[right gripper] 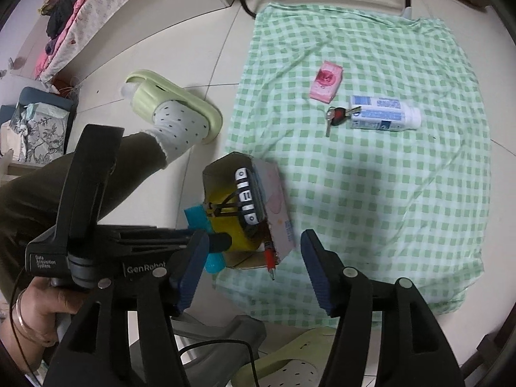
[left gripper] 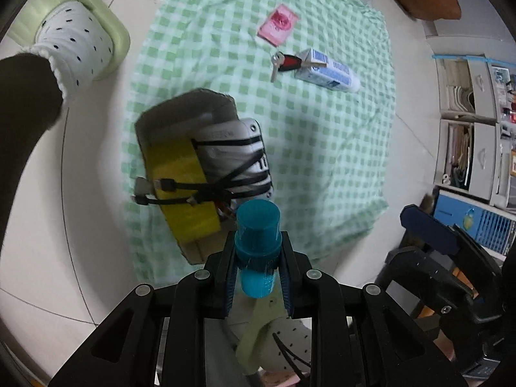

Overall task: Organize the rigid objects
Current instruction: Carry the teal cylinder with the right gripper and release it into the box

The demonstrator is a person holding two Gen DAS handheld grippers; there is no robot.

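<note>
The left claw (left gripper: pixel 258 258) is clenched on a translucent blue plastic cylindrical bottle (left gripper: pixel 258 238), its blue-padded fingers (left gripper: pixel 228 277) pressing both sides of the bottle's body, the wider cap end pointing away from the wrist. The bottle hangs just over the near corner of an open brown cardboard box (left gripper: pixel 190 174) that stands on a green-and-white checked cloth (left gripper: pixel 322 161) spread on the pale tiled floor (left gripper: pixel 48 225). In the box sit a flat yellow block (left gripper: pixel 180 187) and a silver-grey device wrapped in black cables (left gripper: pixel 235 161); a red pen (right gripper: pixel 270 258) leans at the box's near edge.

The right claw (right gripper: pixel 253 267) is released, jaws standing apart with nothing between them, hovering just near of the box, the left claw's body crossing in from the left.

Farther out on the cloth lie a white-and-blue plastic bottle (right gripper: pixel 383 116) on its side, a bunch of keys with a red-and-black fob (right gripper: pixel 337 116) touching its left end, and beyond them a small pink packet (right gripper: pixel 325 85). Left of the cloth, the person's foot in a white dotted sock (right gripper: pixel 180 129) rests in a pale green slipper (right gripper: pixel 174 103).
</note>
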